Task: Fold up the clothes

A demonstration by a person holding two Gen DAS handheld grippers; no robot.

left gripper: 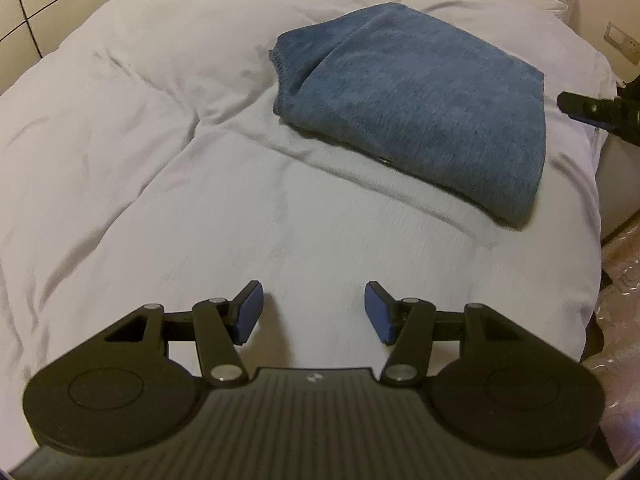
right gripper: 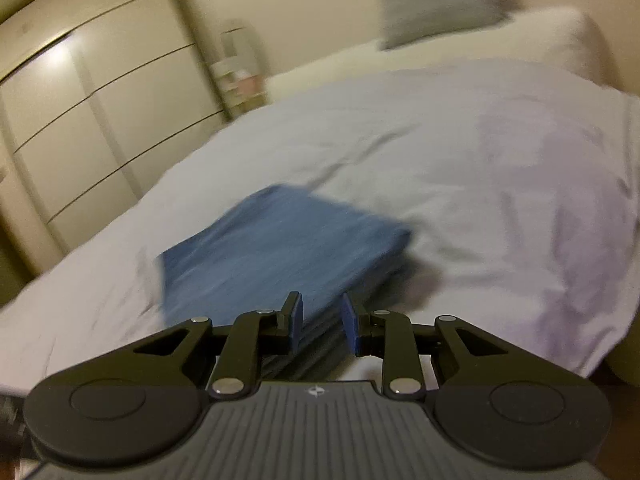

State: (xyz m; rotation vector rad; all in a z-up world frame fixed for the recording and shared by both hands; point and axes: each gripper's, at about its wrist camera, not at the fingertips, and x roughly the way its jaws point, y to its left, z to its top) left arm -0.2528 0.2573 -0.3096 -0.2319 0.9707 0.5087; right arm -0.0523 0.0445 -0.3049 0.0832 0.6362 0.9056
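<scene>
A blue knit garment (left gripper: 416,96) lies folded into a thick rectangle on the white duvet (left gripper: 160,152). My left gripper (left gripper: 314,312) is open and empty, hovering over bare duvet short of the garment. In the right wrist view the folded garment (right gripper: 280,256) lies just ahead, blurred by motion. My right gripper (right gripper: 322,326) is open with a narrow gap, at the garment's near edge and holding nothing. Part of the right gripper shows at the right edge of the left wrist view (left gripper: 600,114).
The bed's right edge (left gripper: 596,216) drops to a patterned floor. White pillows (right gripper: 552,36) and a grey cushion (right gripper: 432,0) lie at the head of the bed. A cream wardrobe (right gripper: 92,116) stands to the left.
</scene>
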